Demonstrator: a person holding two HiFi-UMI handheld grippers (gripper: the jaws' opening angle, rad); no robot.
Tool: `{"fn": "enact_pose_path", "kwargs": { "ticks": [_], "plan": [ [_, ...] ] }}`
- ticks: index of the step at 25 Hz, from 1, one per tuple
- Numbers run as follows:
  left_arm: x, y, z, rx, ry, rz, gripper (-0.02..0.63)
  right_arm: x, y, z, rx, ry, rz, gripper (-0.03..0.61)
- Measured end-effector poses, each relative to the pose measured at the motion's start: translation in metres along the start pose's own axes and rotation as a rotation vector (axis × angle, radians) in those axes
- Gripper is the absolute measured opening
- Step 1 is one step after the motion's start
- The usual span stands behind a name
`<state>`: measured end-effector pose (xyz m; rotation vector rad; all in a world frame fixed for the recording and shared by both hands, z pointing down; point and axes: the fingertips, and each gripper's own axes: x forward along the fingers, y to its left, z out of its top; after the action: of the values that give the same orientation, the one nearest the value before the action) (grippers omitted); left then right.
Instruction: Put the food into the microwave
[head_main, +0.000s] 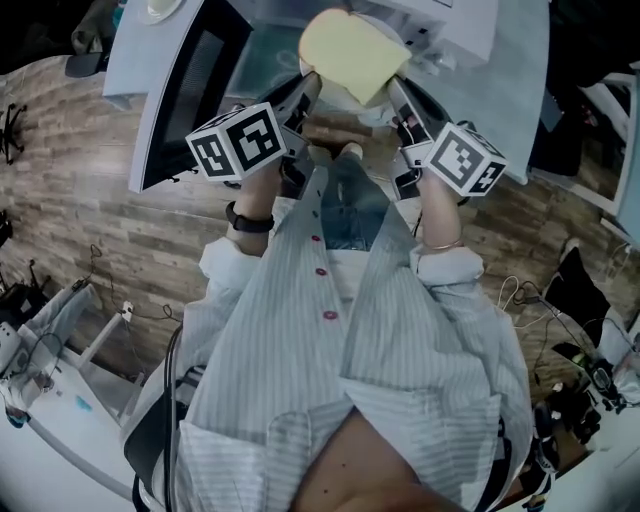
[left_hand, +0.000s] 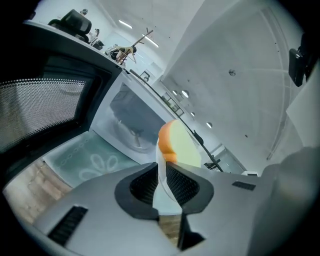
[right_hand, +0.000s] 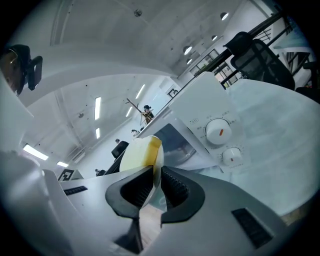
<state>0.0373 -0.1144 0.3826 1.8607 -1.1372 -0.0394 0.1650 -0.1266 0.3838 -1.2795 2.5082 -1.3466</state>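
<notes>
Microwave: top cut off by the head view's upper edge; cavity partly hidden behind bread slice.
Plate: edge-on, near rim buried between the jaws of the left hand-held gripper.
Right hand-held gripper: its body hides the microwave's lower front.
Upper dial: surrounding print too small to read.
Distant figures in the right gripper view: too small to tell.

Pale yellow bread slice, orange-brown crust, lying flat on white plate; plate held aloft just before microwave opening, rim pinched at two opposite sides; microwave white, door swung open to its left
</notes>
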Motion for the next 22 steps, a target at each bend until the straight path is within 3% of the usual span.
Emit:
{"fn": "enact_pose_path", "kwargs": {
  "ticks": [10, 22],
  "plan": [
    [-0.004, 0.017, 0.012, -0.038, -0.048, 0.044, 0.048, 0.025, 0.006, 0.002, -0.014, 0.055, 0.045, 0.060],
    [-0.001, 0.042, 0.026, -0.064, -0.040, 0.072, 0.048, 0.056, 0.007, -0.001, 0.007, 0.081, 0.041, 0.060]
  ]
}}
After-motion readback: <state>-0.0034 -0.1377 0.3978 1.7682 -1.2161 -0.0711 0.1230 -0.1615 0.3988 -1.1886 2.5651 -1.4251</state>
